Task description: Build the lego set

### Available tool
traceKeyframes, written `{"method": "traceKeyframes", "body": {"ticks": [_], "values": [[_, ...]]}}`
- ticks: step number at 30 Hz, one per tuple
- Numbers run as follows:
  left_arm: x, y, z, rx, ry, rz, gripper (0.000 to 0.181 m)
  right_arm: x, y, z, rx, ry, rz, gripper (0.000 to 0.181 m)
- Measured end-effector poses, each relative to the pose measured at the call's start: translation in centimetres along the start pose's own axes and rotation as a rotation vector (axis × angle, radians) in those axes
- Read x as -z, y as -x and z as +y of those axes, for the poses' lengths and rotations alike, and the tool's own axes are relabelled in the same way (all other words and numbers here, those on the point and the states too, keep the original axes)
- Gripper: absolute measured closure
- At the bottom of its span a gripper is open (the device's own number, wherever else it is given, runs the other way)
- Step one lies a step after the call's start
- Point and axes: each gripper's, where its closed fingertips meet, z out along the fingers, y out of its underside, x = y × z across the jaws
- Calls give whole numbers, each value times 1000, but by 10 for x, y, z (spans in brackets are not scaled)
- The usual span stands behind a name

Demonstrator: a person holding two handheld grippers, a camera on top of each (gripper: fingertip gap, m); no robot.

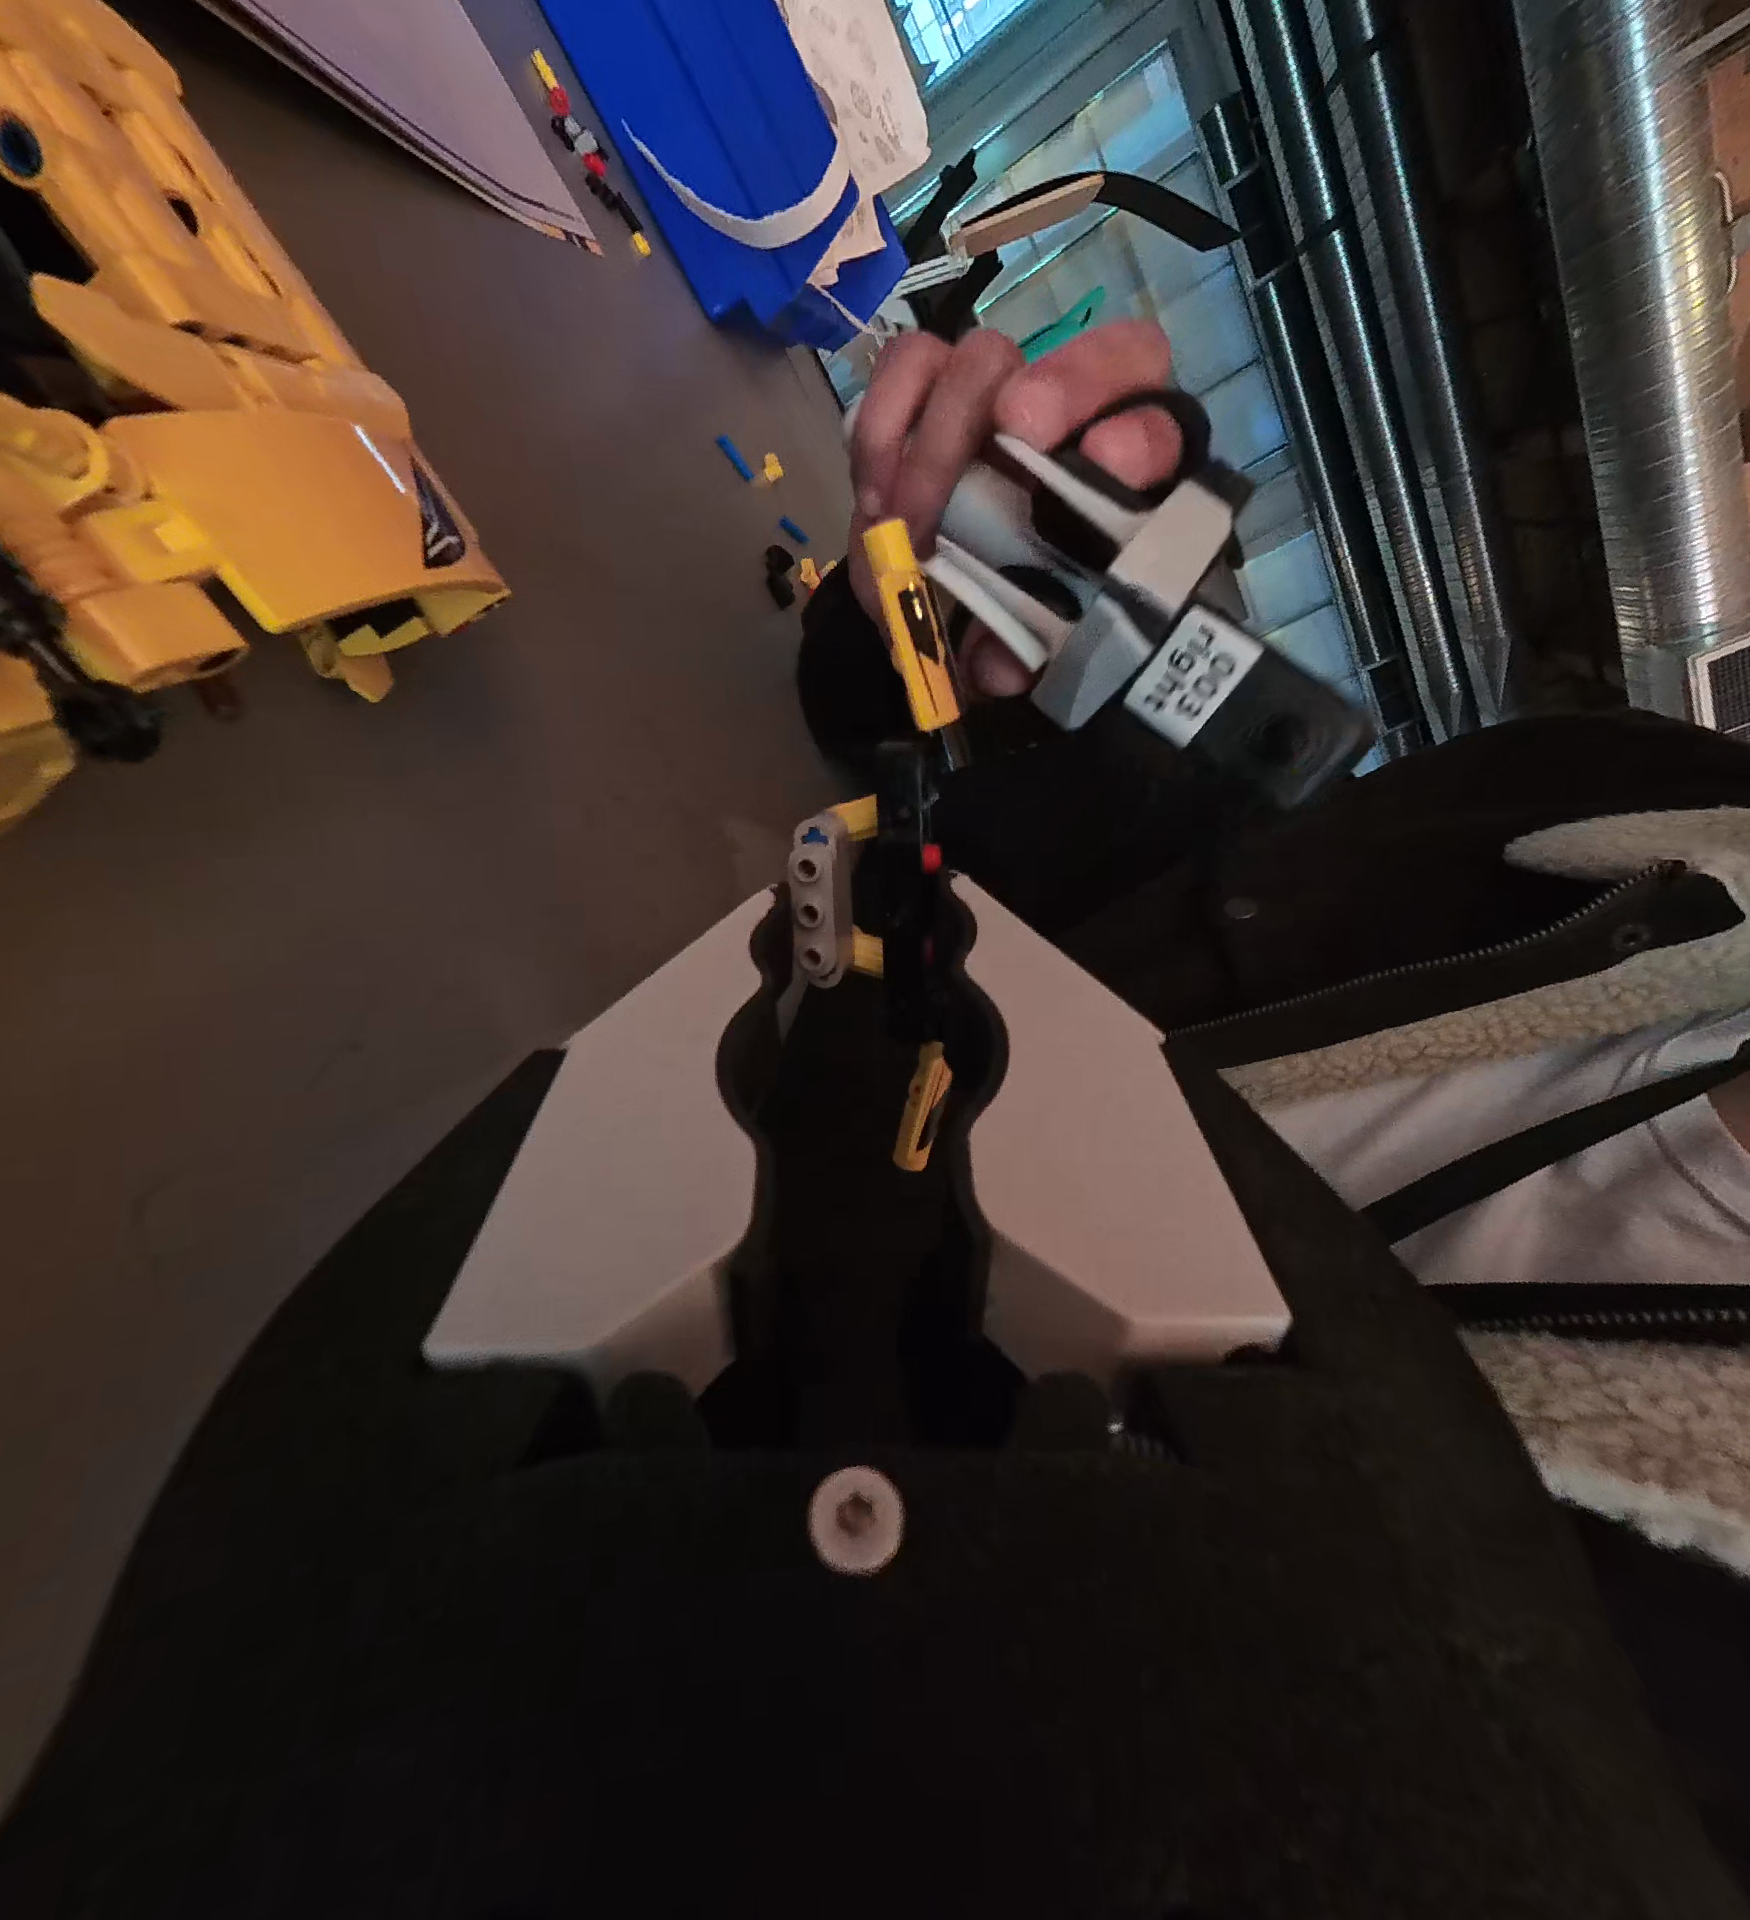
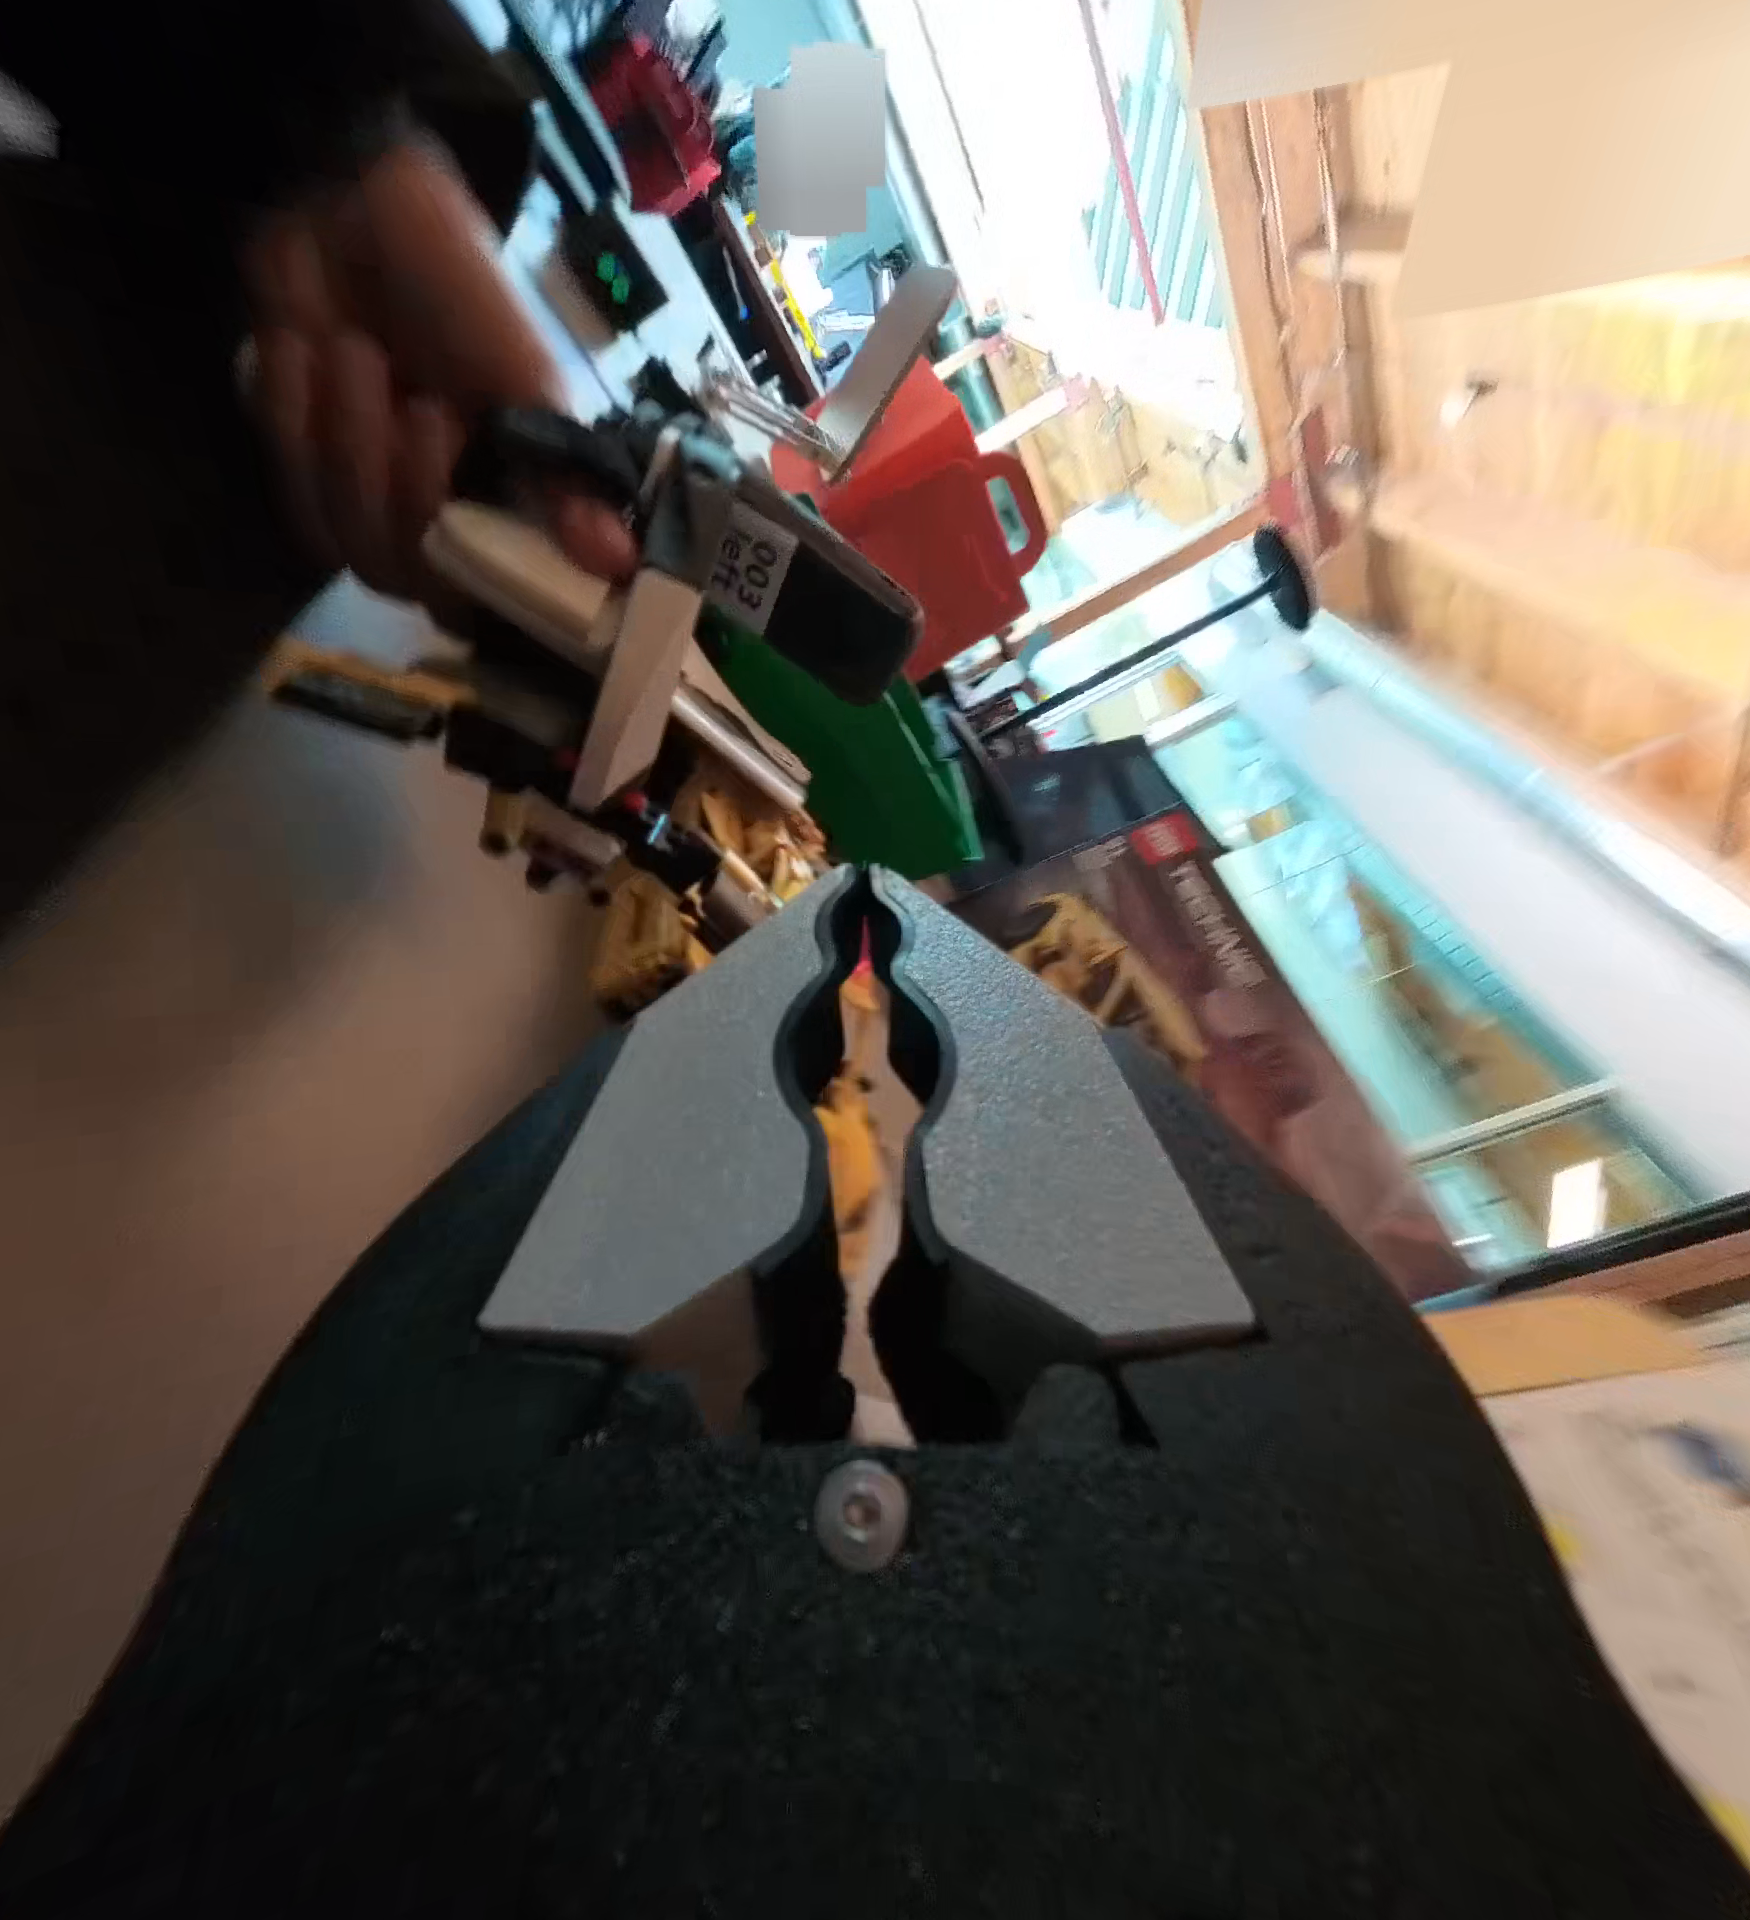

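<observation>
Lego sub-assembly [image 1: 886, 914] pinched in my left claw [image 1: 866, 935], above the grey desk [image 1: 435, 831].
My right claw [image 1: 938, 597] grips a yellow piece [image 1: 910, 634] over it; big yellow model [image 1: 175, 416] sits far left.

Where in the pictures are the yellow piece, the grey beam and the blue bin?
yellow piece [image 1: 910, 634]: left wrist view, middle of its long side.
grey beam [image 1: 817, 902]: left wrist view, its middle hole.
blue bin [image 1: 715, 156]: left wrist view, its flat blue side.
</observation>
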Motion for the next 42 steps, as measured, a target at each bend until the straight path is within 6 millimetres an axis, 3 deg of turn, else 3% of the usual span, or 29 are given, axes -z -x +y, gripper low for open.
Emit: {"method": "traceKeyframes", "body": {"ticks": [3,6,14,22,42], "values": [[-1,1,1,-5,6,-6,156,3,-18,5,-257,-9,37,181],[-2,0,2,-6,12,-4,156,6,-24,8,-302,-14,52,181],[0,-1,0,14,3,14,156,0,-5,5,3,4,51,181],[1,3,-2,46,-9,8,156,0,1,4,248,-5,75,181],[-3,1,4,30,31,14,156,0,7,-4,391,-18,76,181]]}}
